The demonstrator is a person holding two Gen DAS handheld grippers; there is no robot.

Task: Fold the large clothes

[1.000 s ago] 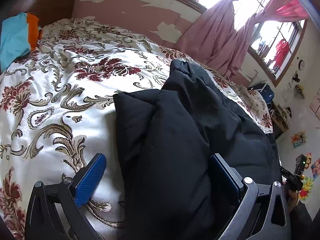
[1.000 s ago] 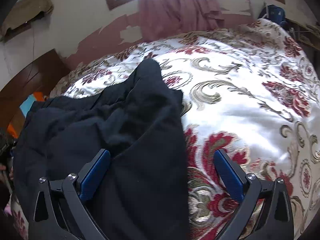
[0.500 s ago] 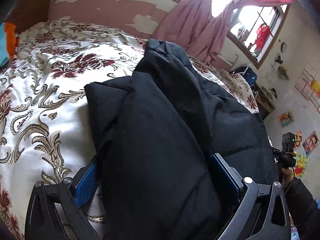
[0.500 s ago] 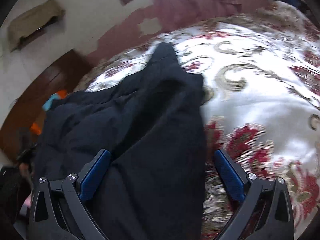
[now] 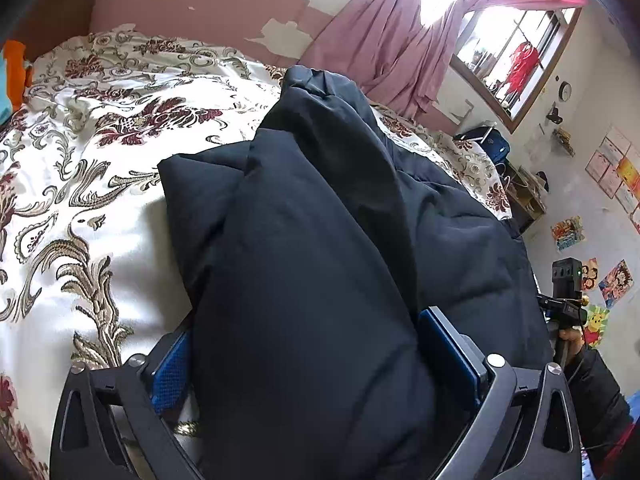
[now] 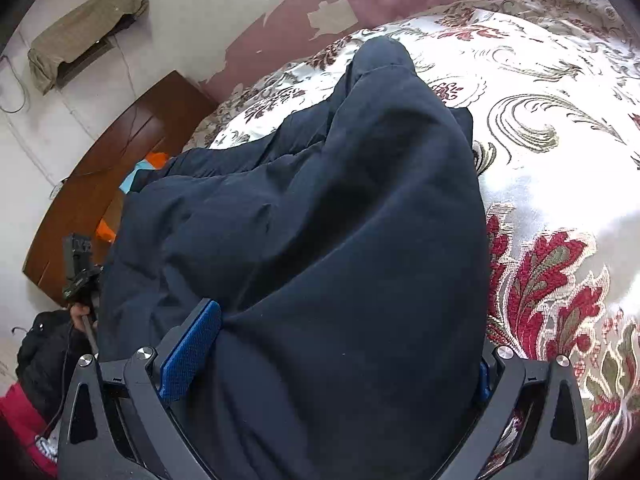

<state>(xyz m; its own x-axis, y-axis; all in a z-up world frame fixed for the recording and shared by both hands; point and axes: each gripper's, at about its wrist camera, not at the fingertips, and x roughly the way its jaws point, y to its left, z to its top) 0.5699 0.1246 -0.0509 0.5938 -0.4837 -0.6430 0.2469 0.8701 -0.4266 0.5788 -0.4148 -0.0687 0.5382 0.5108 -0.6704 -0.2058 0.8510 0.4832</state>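
A large black padded garment (image 5: 320, 208) lies bunched on the floral bedspread (image 5: 80, 184), with a raised fold running away toward the wall. My left gripper (image 5: 308, 332) stands open and wide. The cloth fills the gap between its blue pads (image 5: 170, 372) and partly covers the left one. In the right wrist view the same garment (image 6: 340, 200) bulges between the fingers of my right gripper (image 6: 344, 340), which is also open. Its left pad (image 6: 188, 352) shows, while its right pad is almost hidden under the cloth.
The bedspread (image 6: 560, 160) extends to the right of the garment. A wooden headboard (image 6: 100, 184) and orange and blue cloth (image 6: 148, 160) sit at the bed's far side. Pink curtains (image 5: 392, 40) hang at the window. A hand (image 5: 568, 334) holds the other device.
Both grippers have pushed forward onto the garment, so the cloth now fills the gaps and covers part of the pads. Finger spacing is unchanged.
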